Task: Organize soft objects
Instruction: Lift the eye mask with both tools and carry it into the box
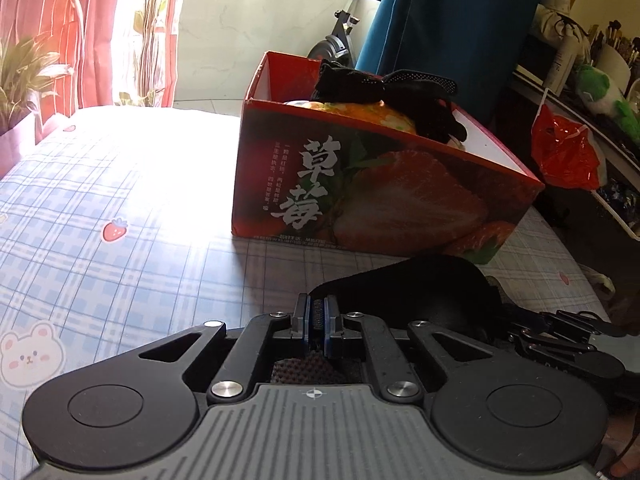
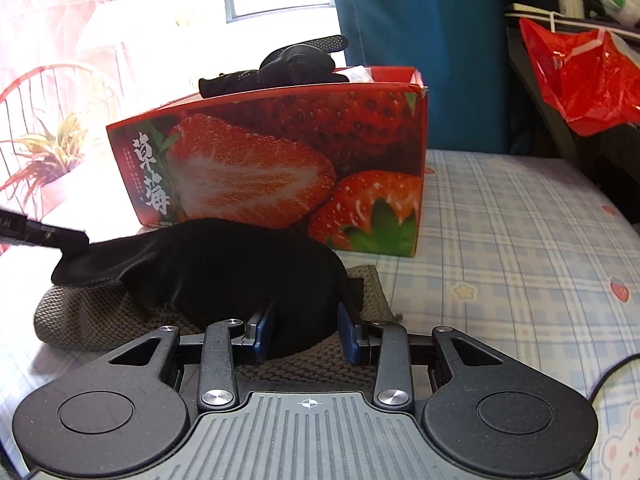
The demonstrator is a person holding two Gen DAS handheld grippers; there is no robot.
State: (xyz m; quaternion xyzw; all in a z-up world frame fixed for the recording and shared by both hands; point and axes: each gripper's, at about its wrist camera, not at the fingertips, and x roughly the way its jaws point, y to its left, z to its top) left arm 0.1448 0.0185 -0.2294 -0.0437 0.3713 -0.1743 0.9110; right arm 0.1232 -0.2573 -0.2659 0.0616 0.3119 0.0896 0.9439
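A black eye mask [image 2: 224, 264] lies stretched in front of the red strawberry box [image 2: 280, 152], over a grey knitted piece [image 2: 80, 316]. My right gripper [image 2: 306, 320] is shut on the mask's near end, which fills the gap between the blue pads. My left gripper [image 1: 316, 312] is shut on a thin edge of the mask [image 1: 420, 292]. Its fingertip [image 2: 48, 236] shows in the right wrist view, pinching the mask's raised left corner. Black gloves [image 1: 384, 92] lie on top of an orange soft thing [image 1: 360, 114] inside the box [image 1: 360, 184].
The blue checked sheet [image 1: 100, 200] with strawberry prints covers the surface. A red plastic bag [image 2: 580, 76] hangs at the right beside cluttered shelves. Behind the box hangs blue cloth [image 1: 440, 20]. At the far left stands a potted plant [image 1: 24, 76].
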